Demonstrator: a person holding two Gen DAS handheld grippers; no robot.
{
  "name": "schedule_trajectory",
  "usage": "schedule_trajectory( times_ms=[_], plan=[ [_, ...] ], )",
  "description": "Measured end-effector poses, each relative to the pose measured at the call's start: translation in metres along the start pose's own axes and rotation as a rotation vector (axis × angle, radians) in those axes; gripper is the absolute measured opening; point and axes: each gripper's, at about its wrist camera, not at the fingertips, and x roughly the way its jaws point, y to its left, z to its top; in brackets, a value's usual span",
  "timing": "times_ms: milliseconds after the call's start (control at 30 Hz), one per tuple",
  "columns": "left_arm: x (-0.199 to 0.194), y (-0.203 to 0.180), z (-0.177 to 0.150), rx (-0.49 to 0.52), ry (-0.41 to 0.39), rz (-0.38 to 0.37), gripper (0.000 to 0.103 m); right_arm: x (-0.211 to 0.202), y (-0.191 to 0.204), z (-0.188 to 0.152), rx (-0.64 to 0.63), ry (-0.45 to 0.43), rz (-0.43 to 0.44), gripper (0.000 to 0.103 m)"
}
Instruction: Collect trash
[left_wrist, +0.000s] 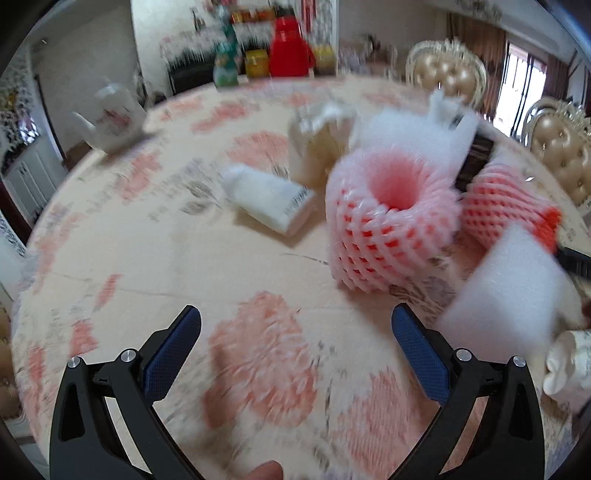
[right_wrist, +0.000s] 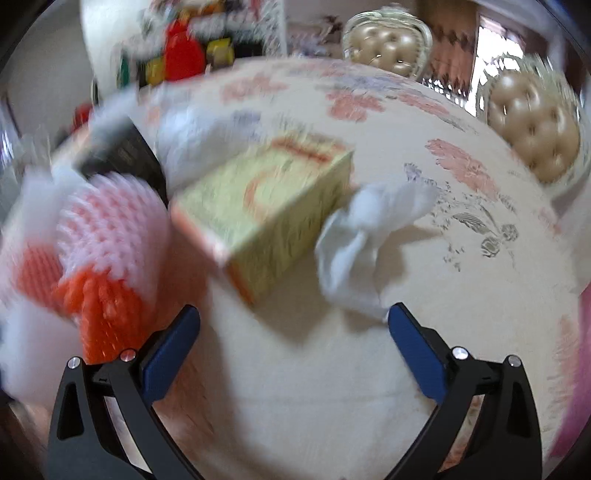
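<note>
The surface (left_wrist: 122, 258) is a round top covered with a pale cloth printed with pink flowers; tufted gold chairs (left_wrist: 445, 72) stand at its far right edge, and a red container (left_wrist: 290, 48) sits beyond the far edge. Both views are motion-blurred. In the left wrist view, the left gripper (left_wrist: 295, 330) has its jaws wide apart, with only bare cloth between them. A pink foam fruit net (left_wrist: 391, 218) lies ahead of the jaws and to the right, well apart from them. A white bottle (left_wrist: 271, 199) lies on its side to the left of the net. A white foam block (left_wrist: 506, 284) rests just beyond the right jaw, and a white teapot (left_wrist: 110, 116) stands at the far left. In the right wrist view, the right gripper (right_wrist: 293, 328) also has its jaws wide apart, holding nothing. A crumpled white tissue (right_wrist: 364, 240) lies immediately ahead of the right jaw, its near end at the jaw tip; whether it touches cannot be told. A yellow-green box (right_wrist: 269, 206) sits ahead, between the jaw lines, and an orange-and-pink foam net (right_wrist: 103, 258) lies beside the left jaw.
</note>
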Motion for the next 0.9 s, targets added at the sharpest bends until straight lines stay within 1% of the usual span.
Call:
schedule_trajectory(
  times_ms=[33, 67, 167, 300, 333, 367, 400, 433, 467, 500, 533, 567, 600, 633, 700, 767, 800, 900],
  plan=[
    [-0.013, 0.0, -0.004, 0.015, -0.025, 0.015, 0.097, -0.011, -0.008, 0.002, 0.053, -0.029, 0.024, 0.096],
    [-0.025, -0.001, -0.008, 0.032, -0.049, 0.025, 0.097, -0.022, -0.012, 0.002, 0.07, -0.046, 0.022, 0.097],
    [-0.069, -0.006, -0.022, 0.07, -0.151, 0.052, 0.097, -0.069, -0.018, -0.006, 0.043, -0.126, 0.031, 0.097],
    [-0.13, -0.017, -0.047, 0.081, -0.283, 0.055, 0.097, -0.146, -0.011, -0.037, -0.075, -0.252, 0.076, 0.098],
    [-0.141, -0.02, -0.051, 0.075, -0.311, 0.061, 0.097, -0.167, -0.007, -0.05, -0.123, -0.296, 0.094, 0.098],
    [-0.16, -0.022, -0.061, 0.057, -0.363, 0.066, 0.097, -0.188, -0.003, -0.063, -0.171, -0.338, 0.108, 0.099],
    [-0.169, -0.023, -0.066, 0.044, -0.392, 0.062, 0.097, -0.204, 0.0, -0.077, -0.21, -0.368, 0.106, 0.099],
    [-0.178, -0.023, -0.07, 0.032, -0.409, 0.053, 0.097, -0.212, 0.002, -0.084, -0.23, -0.376, 0.099, 0.099],
    [-0.186, -0.024, -0.075, 0.015, -0.411, 0.021, 0.097, -0.219, 0.003, -0.092, -0.256, -0.372, 0.097, 0.099],
    [-0.188, -0.024, -0.078, 0.007, -0.405, -0.007, 0.097, -0.225, 0.006, -0.104, -0.286, -0.366, 0.115, 0.099],
    [-0.191, -0.026, -0.083, 0.0, -0.396, -0.055, 0.097, -0.226, 0.007, -0.109, -0.293, -0.365, 0.123, 0.099],
    [-0.194, -0.028, -0.089, 0.003, -0.394, -0.083, 0.097, -0.229, 0.009, -0.116, -0.295, -0.371, 0.123, 0.098],
    [-0.194, -0.031, -0.093, 0.008, -0.393, -0.094, 0.097, -0.233, 0.01, -0.124, -0.296, -0.384, 0.129, 0.098],
    [-0.195, -0.034, -0.099, 0.015, -0.394, -0.099, 0.097, -0.238, 0.01, -0.135, -0.299, -0.409, 0.16, 0.098],
    [-0.198, -0.038, -0.112, 0.027, -0.408, -0.104, 0.097, -0.242, 0.008, -0.148, -0.283, -0.433, 0.19, 0.099],
    [-0.2, -0.041, -0.124, 0.035, -0.422, -0.097, 0.097, -0.245, 0.007, -0.155, -0.275, -0.443, 0.248, 0.099],
    [-0.202, -0.041, -0.129, 0.036, -0.424, -0.104, 0.097, -0.246, 0.008, -0.156, -0.281, -0.449, 0.256, 0.099],
    [-0.204, -0.038, -0.138, 0.021, -0.434, -0.123, 0.097, -0.245, 0.016, -0.16, -0.312, -0.436, 0.241, 0.098]
  ],
)
